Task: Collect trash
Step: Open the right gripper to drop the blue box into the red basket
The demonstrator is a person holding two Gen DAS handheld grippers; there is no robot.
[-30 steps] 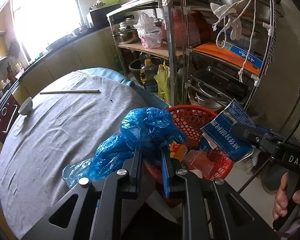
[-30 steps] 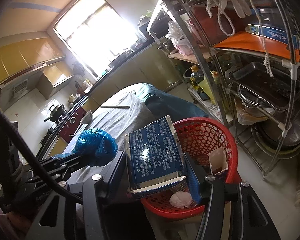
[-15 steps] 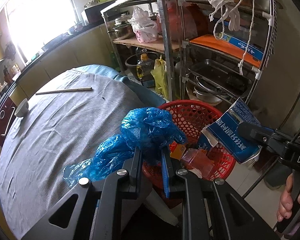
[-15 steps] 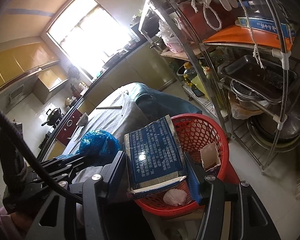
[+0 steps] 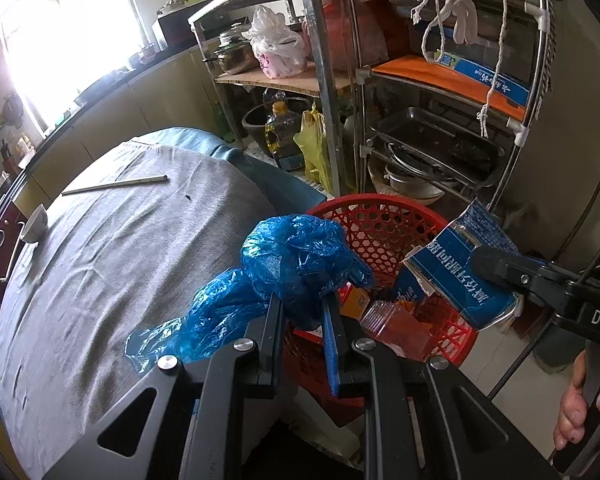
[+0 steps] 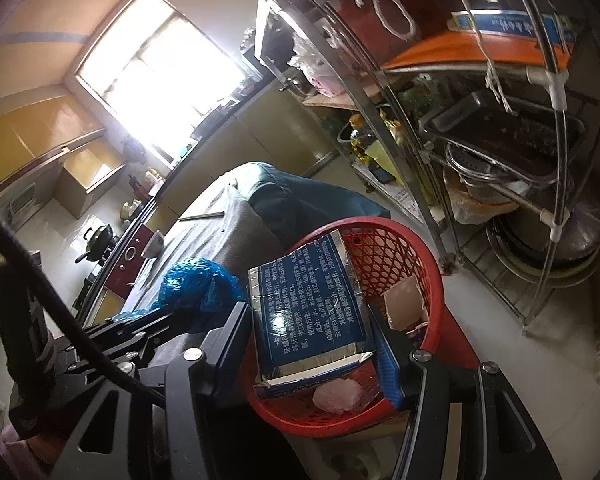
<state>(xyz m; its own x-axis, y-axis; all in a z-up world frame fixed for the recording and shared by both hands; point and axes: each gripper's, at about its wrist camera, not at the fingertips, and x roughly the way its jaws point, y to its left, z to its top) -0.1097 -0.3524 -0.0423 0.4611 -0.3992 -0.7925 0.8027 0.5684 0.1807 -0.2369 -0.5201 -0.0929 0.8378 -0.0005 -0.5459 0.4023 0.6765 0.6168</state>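
My left gripper (image 5: 302, 306) is shut on a crumpled blue plastic bag (image 5: 292, 264), held at the near rim of a red mesh basket (image 5: 384, 208); the bag's tail trails left over the grey tablecloth. My right gripper (image 6: 310, 312) is shut on a flattened blue carton (image 6: 312, 300) with white print, held over the basket (image 6: 404, 240). The carton also shows in the left wrist view (image 5: 460, 276). The basket holds an orange box (image 5: 356, 300), a reddish plastic tray (image 5: 396, 320) and a pink wad (image 6: 336, 396).
A round table with a grey cloth (image 5: 100, 264) carries chopsticks (image 5: 116, 185) and a small white bowl (image 5: 34, 225). A steel rack (image 5: 440, 140) with pans, trays and bags stands right behind the basket. Kitchen counters run along the window wall.
Both grippers have shifted slightly with their loads; the carton sits a little lower over the basket, and the view has swung a bit towards the rack. Both grips are unchanged.
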